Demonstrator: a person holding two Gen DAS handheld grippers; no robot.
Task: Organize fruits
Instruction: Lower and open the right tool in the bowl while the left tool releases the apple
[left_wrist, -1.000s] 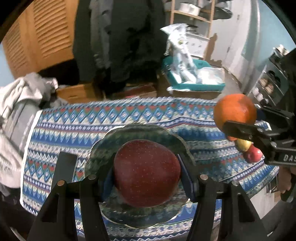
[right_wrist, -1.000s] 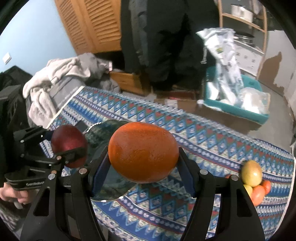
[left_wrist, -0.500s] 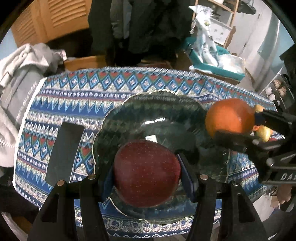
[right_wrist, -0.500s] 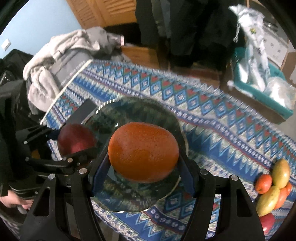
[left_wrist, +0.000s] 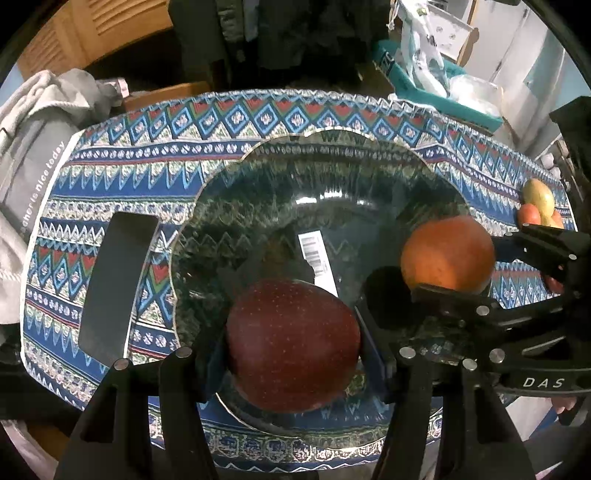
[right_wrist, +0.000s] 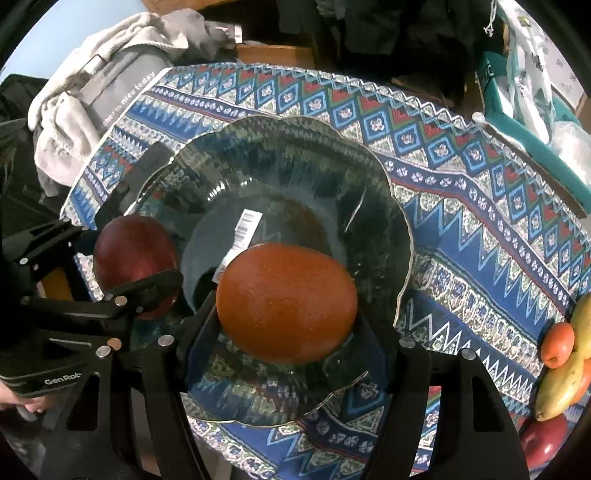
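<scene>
Left gripper (left_wrist: 293, 347) clamped on a dark red apple (left_wrist: 293, 345), pads pressed to both its sides, poised over the near rim of the glass bowl (left_wrist: 332, 162). Right gripper (right_wrist: 286, 306) clenched the same way on an orange (right_wrist: 286, 302), held above the bowl's right half. Hard to say whether either fruit touches the glass yet; looks like neither. Both pointing steeply down, side by side, each visible in the other's view.

Inside the bowl, only a barcode label (left_wrist: 317, 254) on the bottom. Bowl standing on a blue patterned cloth (left_wrist: 221, 122). Just left of it, a flat dark phone (left_wrist: 118, 280). Well off at the cloth's right end, a heap of other fruit (right_wrist: 565, 362): yellow, orange and red pieces touching. Beyond the left edge, grey clothing (right_wrist: 92, 81).
</scene>
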